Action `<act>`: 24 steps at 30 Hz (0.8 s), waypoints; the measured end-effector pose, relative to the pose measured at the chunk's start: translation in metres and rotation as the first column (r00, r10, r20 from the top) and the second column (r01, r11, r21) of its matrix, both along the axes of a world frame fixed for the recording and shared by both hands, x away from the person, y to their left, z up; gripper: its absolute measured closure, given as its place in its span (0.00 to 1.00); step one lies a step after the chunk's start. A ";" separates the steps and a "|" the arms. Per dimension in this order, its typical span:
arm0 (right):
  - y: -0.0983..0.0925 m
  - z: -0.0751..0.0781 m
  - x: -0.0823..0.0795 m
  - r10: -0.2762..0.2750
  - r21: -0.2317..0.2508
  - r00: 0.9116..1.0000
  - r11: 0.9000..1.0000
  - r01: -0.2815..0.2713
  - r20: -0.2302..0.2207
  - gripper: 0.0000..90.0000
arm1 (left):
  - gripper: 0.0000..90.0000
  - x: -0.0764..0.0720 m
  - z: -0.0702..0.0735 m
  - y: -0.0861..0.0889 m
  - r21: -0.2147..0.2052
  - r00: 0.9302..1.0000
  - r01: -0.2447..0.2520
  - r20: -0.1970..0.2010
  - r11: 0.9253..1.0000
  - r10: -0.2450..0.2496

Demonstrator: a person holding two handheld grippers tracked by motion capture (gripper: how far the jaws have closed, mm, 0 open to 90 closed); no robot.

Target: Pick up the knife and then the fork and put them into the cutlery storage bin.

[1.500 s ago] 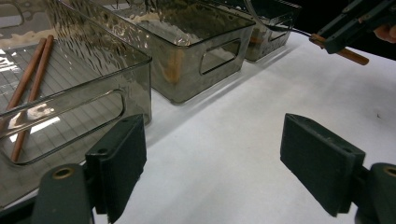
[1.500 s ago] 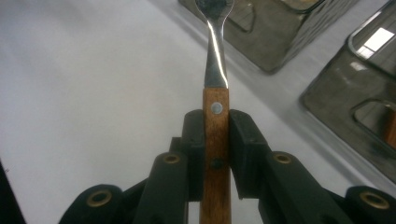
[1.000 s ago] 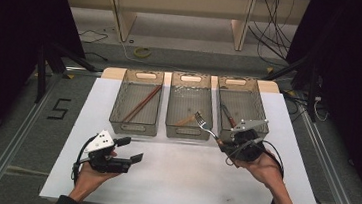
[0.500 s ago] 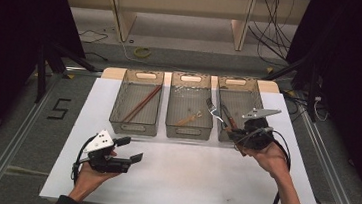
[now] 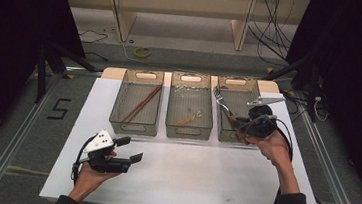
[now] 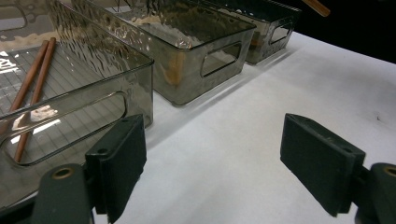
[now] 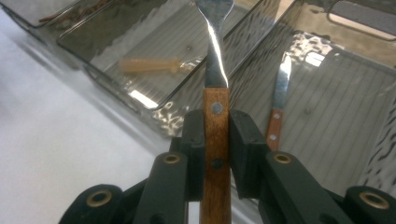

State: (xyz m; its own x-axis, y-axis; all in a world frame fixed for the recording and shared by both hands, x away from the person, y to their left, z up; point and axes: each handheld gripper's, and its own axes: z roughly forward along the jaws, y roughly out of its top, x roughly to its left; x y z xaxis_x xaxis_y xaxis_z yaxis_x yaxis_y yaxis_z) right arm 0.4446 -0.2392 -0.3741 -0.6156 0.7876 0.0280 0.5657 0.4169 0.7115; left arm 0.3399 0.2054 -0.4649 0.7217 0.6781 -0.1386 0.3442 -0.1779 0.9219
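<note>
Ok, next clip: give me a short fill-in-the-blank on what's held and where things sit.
1. The right gripper is shut on a wooden-handled ____.
2. The chopsticks lie in the ____ bin of three.
3. The left gripper has its jaws ____ with nothing between them.
4. A knife lies in the ____ bin.

Missing words: fork; left; open; right

Dark room; grey floor, wooden shelf frame behind, loose cables.
</note>
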 end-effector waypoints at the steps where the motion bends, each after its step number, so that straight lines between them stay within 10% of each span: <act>1: 0.000 0.001 0.002 -0.003 0.000 1.000 1.000 0.003 0.000 0.86 | 0.24 0.000 0.000 0.000 0.001 1.000 0.000 0.001 1.000 0.000; 24: -0.011 0.005 0.056 -0.147 -0.030 0.987 0.989 0.145 -0.060 0.86 | 0.24 0.000 0.000 0.000 0.001 1.000 -0.001 0.000 1.000 0.001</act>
